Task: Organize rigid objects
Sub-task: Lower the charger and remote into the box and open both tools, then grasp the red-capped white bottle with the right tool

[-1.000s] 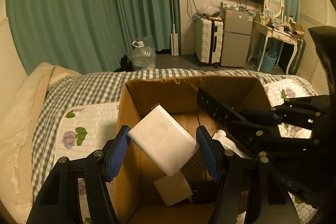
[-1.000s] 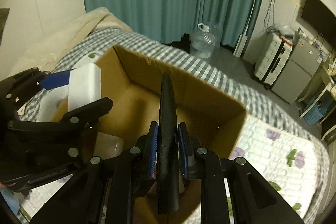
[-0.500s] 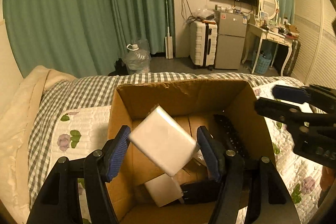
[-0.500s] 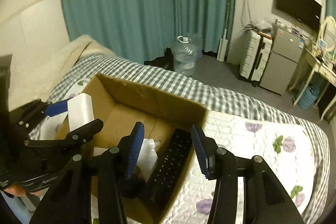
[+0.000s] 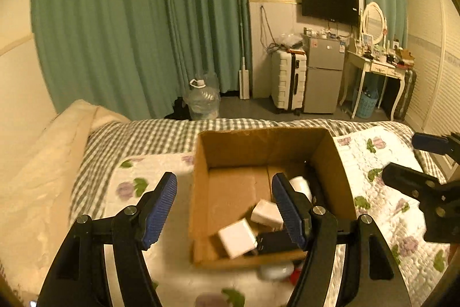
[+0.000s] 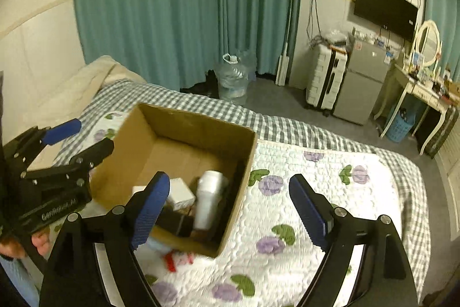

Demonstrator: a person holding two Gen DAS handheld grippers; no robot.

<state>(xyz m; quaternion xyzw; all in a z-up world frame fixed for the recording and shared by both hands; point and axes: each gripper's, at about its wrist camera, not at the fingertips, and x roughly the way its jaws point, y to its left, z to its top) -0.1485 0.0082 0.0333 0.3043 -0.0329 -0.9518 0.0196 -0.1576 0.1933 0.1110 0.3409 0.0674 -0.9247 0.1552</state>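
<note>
An open cardboard box stands on the bed. Inside lie two white blocks, a white bottle, a black box and a black remote along the right wall. My left gripper is open and empty above the box's near left side. My right gripper is open and empty over the box's right wall. A small red and white object lies on the quilt just in front of the box.
The floral quilt covers the bed, with a checked blanket behind and a beige duvet at the left. Beyond the bed are a water jug, a suitcase, a small fridge and a dressing table.
My left gripper opened and the white block fell into the box. My right gripper let go of the black remote into the box. Both grippers have pulled back and up.
</note>
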